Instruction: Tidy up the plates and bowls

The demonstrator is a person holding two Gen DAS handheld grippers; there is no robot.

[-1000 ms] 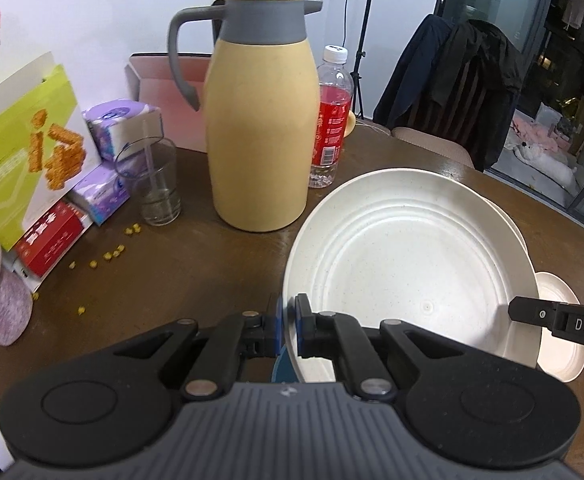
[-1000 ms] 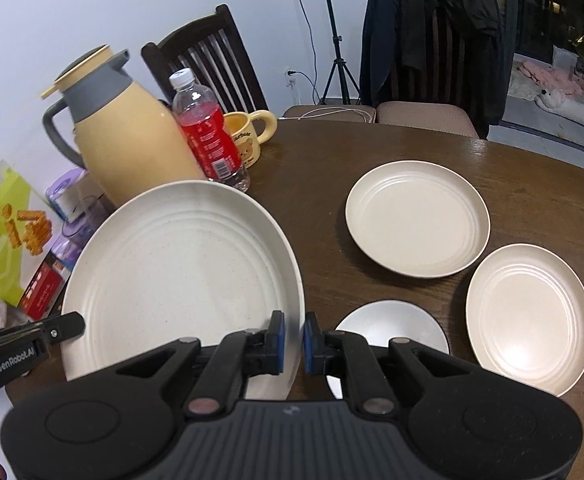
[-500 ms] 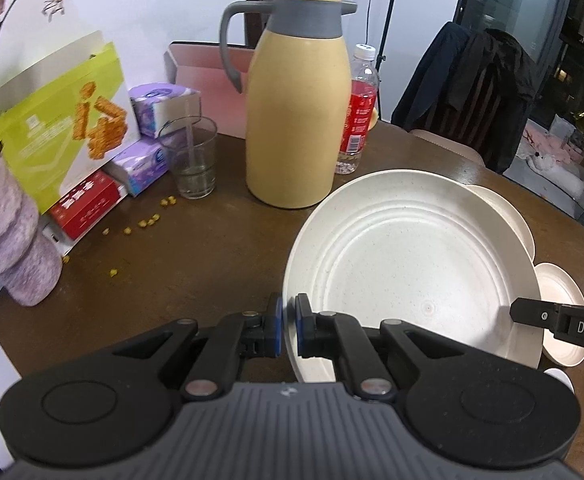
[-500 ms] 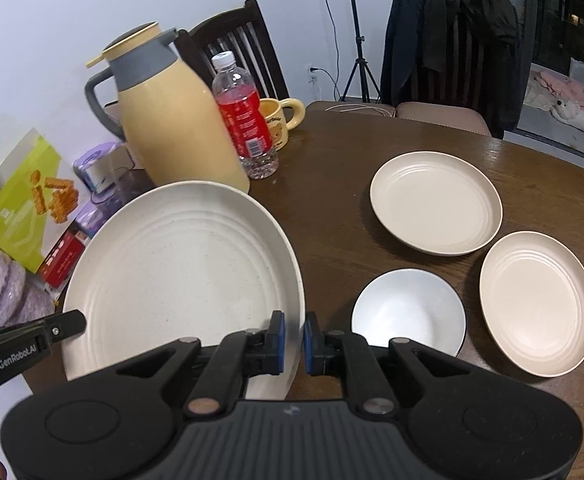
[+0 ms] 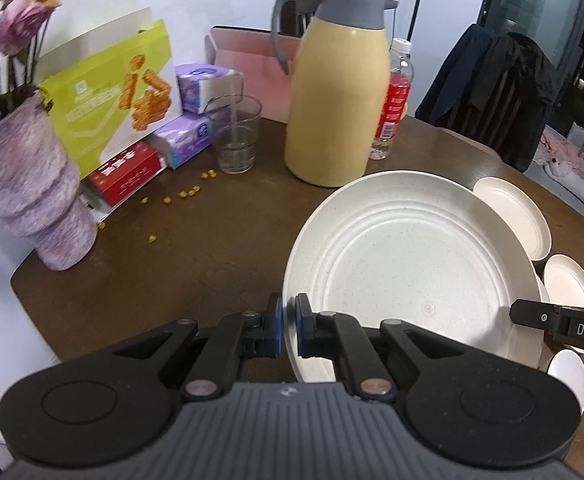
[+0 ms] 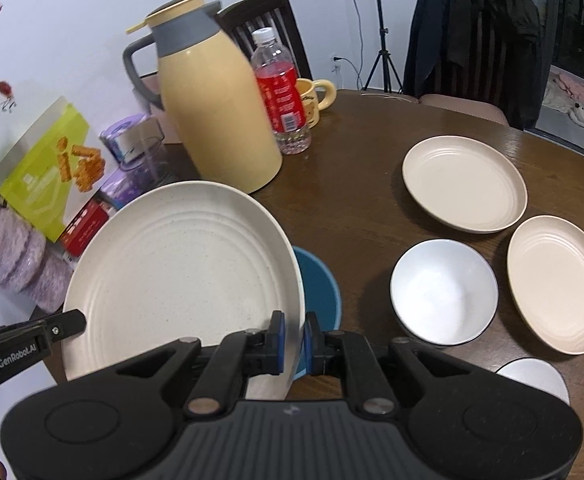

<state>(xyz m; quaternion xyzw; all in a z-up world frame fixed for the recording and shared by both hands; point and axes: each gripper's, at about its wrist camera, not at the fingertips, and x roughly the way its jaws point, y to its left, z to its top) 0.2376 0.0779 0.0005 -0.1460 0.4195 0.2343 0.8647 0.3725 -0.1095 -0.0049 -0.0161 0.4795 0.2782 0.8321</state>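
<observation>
Both grippers hold one large cream plate [image 5: 408,264] [image 6: 179,264] above the brown table. My left gripper [image 5: 287,326] is shut on the plate's left rim, and my right gripper [image 6: 293,340] is shut on its right rim. Under the plate's right edge sits a blue bowl [image 6: 318,288], partly hidden. On the table to the right lie two smaller cream plates [image 6: 466,182] [image 6: 558,282] and a white bowl [image 6: 444,292]. A second white dish [image 6: 532,376] peeks out at the lower right.
A yellow thermos jug [image 5: 334,92], a red-labelled bottle [image 5: 396,96], a glass [image 5: 237,136], tissue packs [image 5: 187,136], a green snack box [image 5: 111,96] and a purple vase [image 5: 27,188] crowd the back and left. A yellow mug [image 6: 314,100] stands behind the bottle. Crumbs [image 5: 179,196] dot the table.
Both grippers drew back toward the near table edge with the large plate. The vase, the blue bowl and more of the white bowls have come into view.
</observation>
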